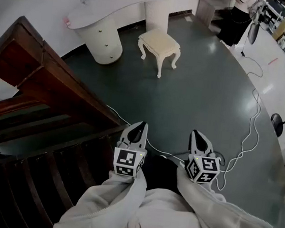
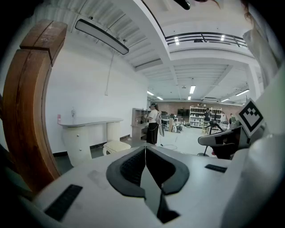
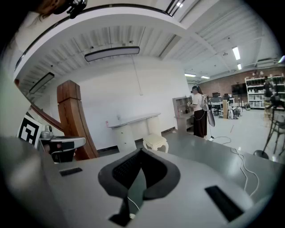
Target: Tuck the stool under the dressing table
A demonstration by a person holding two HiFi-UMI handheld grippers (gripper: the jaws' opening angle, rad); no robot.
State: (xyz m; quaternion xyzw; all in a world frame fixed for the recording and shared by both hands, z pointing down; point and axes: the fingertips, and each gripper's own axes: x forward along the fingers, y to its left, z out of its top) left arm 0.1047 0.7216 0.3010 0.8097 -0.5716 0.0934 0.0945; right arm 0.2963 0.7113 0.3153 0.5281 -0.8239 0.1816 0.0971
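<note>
Two grippers near me: left gripper (image 1: 140, 125) and right gripper (image 1: 197, 135), both closed and empty. One stool (image 1: 160, 41) far off, standing just beside the one dressing table (image 1: 122, 4), not tucked under.

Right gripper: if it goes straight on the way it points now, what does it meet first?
Probably the stool, in line beyond the shut jaws of the right gripper in its own view. Only dark floor lies between; pointing slightly down, it might touch floor first.
</note>
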